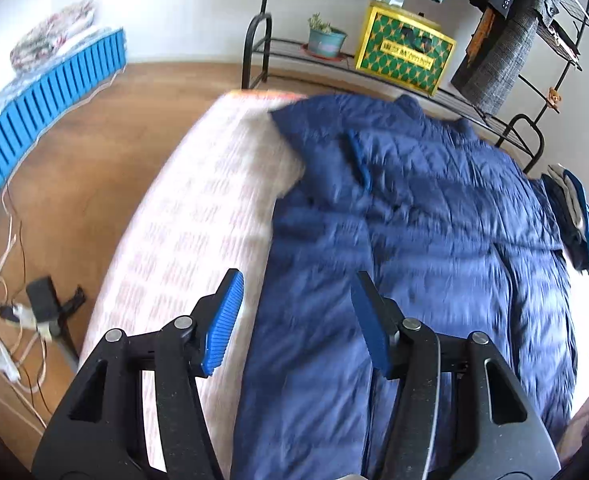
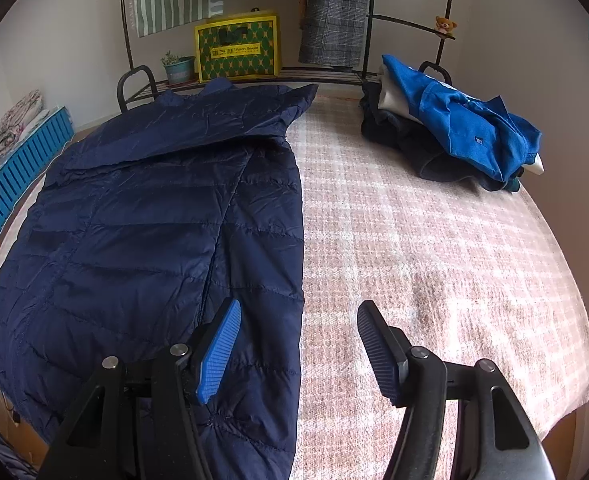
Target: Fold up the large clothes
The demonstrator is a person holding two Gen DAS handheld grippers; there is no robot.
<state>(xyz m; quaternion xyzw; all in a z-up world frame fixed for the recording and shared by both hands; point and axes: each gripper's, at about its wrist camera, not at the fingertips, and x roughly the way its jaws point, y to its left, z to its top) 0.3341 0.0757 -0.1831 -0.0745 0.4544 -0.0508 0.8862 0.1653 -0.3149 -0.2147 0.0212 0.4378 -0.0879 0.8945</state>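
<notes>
Navy quilted puffer jacket (image 2: 146, 216) flat on pink checked blanket (image 2: 434, 240), sleeves apparently folded in. Left gripper (image 1: 294, 316) and right gripper (image 2: 298, 344) both wide, empty. Next: take hem, fold toward collar.

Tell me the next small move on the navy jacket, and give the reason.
Probably lower both grippers onto the hem of the navy jacket and pinch it. It lies flat with its sleeves already folded in, and the left gripper and right gripper both hover open, holding nothing, so a bottom-to-collar fold looks next.
</notes>
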